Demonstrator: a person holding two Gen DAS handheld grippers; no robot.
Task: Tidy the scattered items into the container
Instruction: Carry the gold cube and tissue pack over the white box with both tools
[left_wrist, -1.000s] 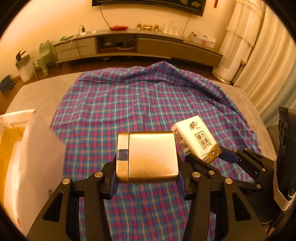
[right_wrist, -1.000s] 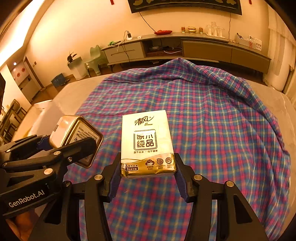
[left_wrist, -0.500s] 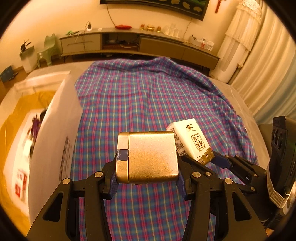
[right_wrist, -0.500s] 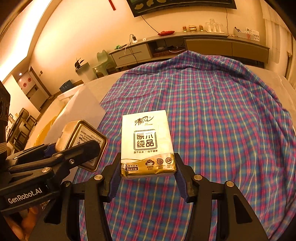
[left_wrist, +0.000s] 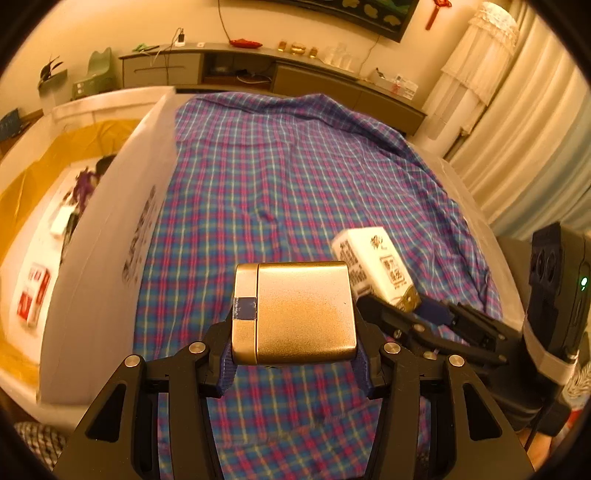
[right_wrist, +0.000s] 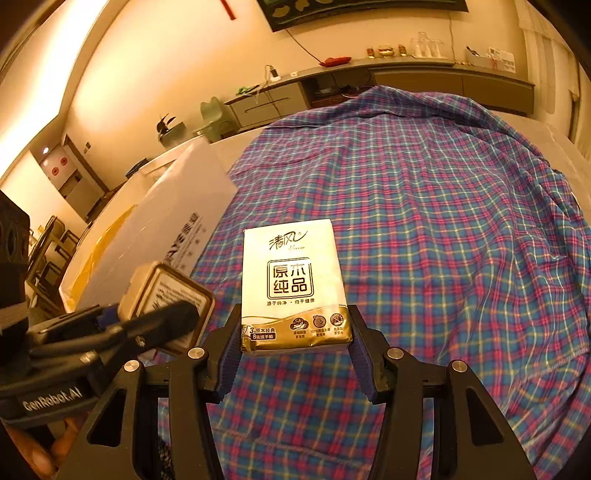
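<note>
My left gripper (left_wrist: 293, 363) is shut on a gold metal tin (left_wrist: 295, 312), held above the plaid cloth (left_wrist: 288, 192). My right gripper (right_wrist: 293, 356) is shut on a white and gold tissue pack (right_wrist: 293, 284), also lifted off the cloth. Each view catches the other hand's load: the tissue pack (left_wrist: 376, 267) at the right of the left wrist view, the tin (right_wrist: 166, 295) at the lower left of the right wrist view. The white container (left_wrist: 107, 236) stands open at the left, its near wall beside the tin. Small packets (left_wrist: 33, 295) lie on its floor.
The plaid cloth covers a bed (right_wrist: 565, 155). A long low cabinet (left_wrist: 266, 70) runs along the far wall, with a green chair (left_wrist: 99, 70) at its left end. Pale curtains (left_wrist: 524, 140) hang at the right. The container's yellow inner flap (left_wrist: 22, 192) lines its far side.
Both grippers have carried their loads leftward across the cloth. The container has come from the left edge well into both views, and its inside now shows.
</note>
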